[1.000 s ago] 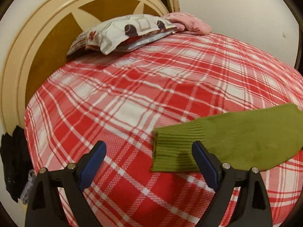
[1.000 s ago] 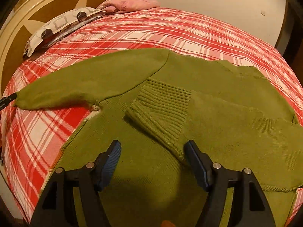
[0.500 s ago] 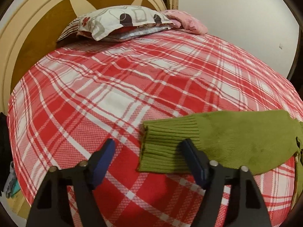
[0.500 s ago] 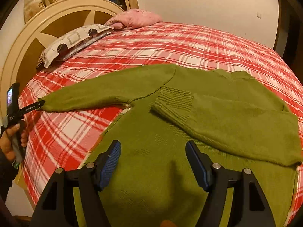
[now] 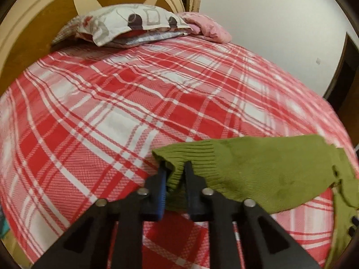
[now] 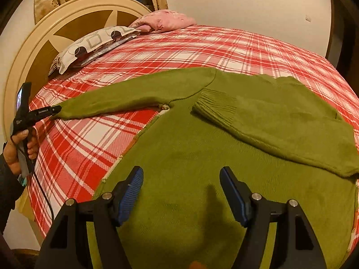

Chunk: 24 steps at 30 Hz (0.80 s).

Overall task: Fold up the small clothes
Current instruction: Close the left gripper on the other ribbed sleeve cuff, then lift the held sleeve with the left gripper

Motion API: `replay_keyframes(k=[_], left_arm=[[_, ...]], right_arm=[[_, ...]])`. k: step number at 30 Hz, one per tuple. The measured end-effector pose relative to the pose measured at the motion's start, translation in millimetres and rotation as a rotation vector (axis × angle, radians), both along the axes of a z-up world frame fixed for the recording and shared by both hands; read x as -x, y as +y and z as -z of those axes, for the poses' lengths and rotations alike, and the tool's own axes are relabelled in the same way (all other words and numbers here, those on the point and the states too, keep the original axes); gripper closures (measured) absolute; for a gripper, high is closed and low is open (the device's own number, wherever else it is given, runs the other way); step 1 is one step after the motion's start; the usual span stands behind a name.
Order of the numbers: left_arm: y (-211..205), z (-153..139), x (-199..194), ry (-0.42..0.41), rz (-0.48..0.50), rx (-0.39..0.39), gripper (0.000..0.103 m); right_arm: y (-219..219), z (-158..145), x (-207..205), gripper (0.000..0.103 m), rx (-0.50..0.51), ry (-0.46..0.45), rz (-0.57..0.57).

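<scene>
Now left claw [image 5: 175,174] on cuff [image 5: 179,157]

the left gripper [image 5: 175,172], tilted downward and held in a bare hand [image 6: 21,144] with a dark sleeve [image 6: 7,183] behind it, has just closed its jaws on a ribbed cuff [image 5: 179,157], while the right gripper [image 6: 181,192] hangs wide open, gripping nothing.

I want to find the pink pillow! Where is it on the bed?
The pink pillow lies at the head of the bed in the right wrist view, just right of the patterned pillow, against the white wall, beyond the green sweater.
</scene>
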<state>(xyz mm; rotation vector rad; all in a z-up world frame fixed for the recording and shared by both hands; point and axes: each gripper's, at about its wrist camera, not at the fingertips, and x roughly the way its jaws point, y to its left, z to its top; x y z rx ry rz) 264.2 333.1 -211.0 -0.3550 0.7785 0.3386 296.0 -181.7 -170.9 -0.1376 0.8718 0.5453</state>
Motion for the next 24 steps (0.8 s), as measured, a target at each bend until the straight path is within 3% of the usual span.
replay_keyframes(k=[14, 24], left_arm=[[-13, -46, 1, -0.117, 0.019, 0.029, 0.093], [-78, -109, -11, -0.245, 0.154, 0.021, 0.094]], right_arm=[[-19, 5, 3, 0.032, -0.032, 0.015, 0.057], [-35, -3, 10, 0.032, -0.044, 0.018, 0.071]])
